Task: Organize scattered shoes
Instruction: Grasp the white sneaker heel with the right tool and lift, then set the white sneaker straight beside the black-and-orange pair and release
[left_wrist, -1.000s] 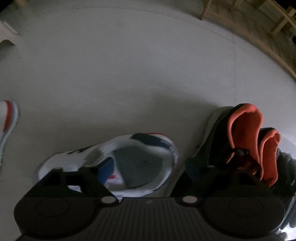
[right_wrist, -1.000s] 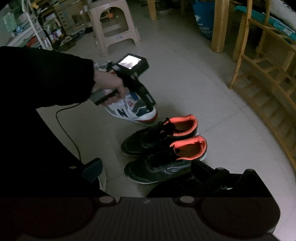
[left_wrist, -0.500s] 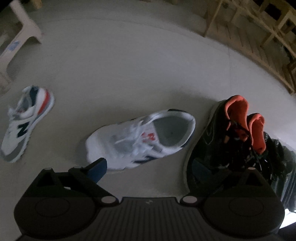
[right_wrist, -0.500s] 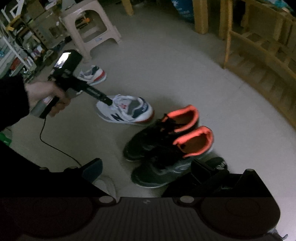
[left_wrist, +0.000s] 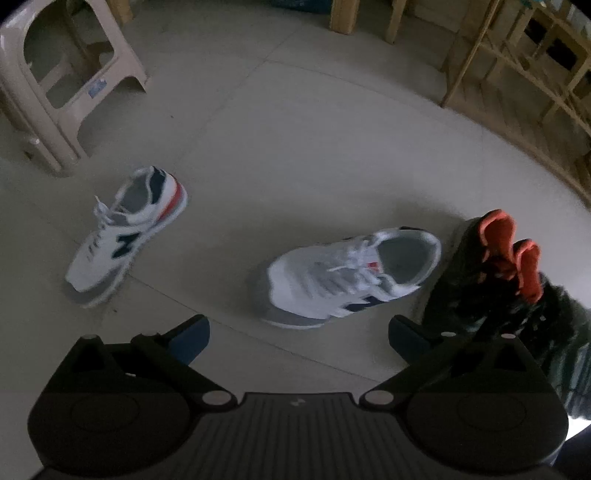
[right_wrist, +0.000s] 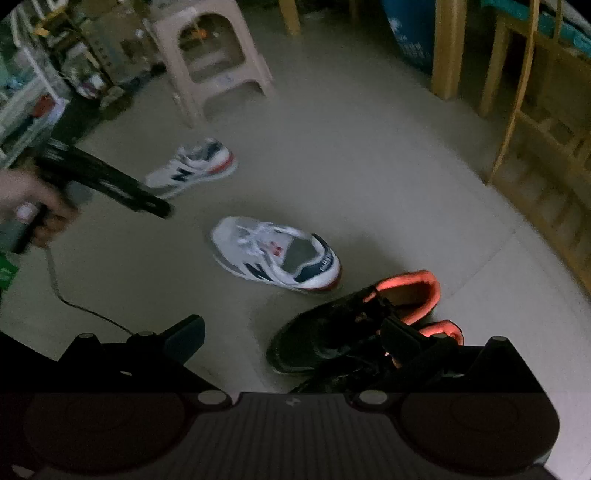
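Both grippers hang over a pale tiled floor (left_wrist: 332, 155) with their jaws wide apart and nothing between them. The left gripper (left_wrist: 299, 332) looks down on a white sneaker (left_wrist: 351, 277) lying upright with its toe toward the camera. Just beside that shoe's heel end, on the right, stands a pair of black shoes (left_wrist: 487, 280) with orange linings, set side by side and touching each other. A narrow strip of floor seems to separate the white sneaker from the nearer black shoe, though motion blur makes that hard to confirm.

A second sneaker (left_wrist: 125, 236), white with a navy logo and a red heel stripe, lies well apart to the left, angled, near a beige stool (left_wrist: 66, 81). Wooden racks (left_wrist: 517, 74) run along the far right edge of the floor.

In the right wrist view, the right gripper (right_wrist: 291, 336) hovers above the black shoes (right_wrist: 332, 332), its right finger (right_wrist: 402, 339) overlapping them in the picture; contact cannot be told. The white sneaker (right_wrist: 277, 254) lies beyond them and the second sneaker (right_wrist: 192, 166) farther off, near the stool (right_wrist: 214, 59). At the left edge the person's left hand (right_wrist: 33, 210) holds the left gripper (right_wrist: 162, 210) above the floor, a cable (right_wrist: 81, 306) trailing from it.
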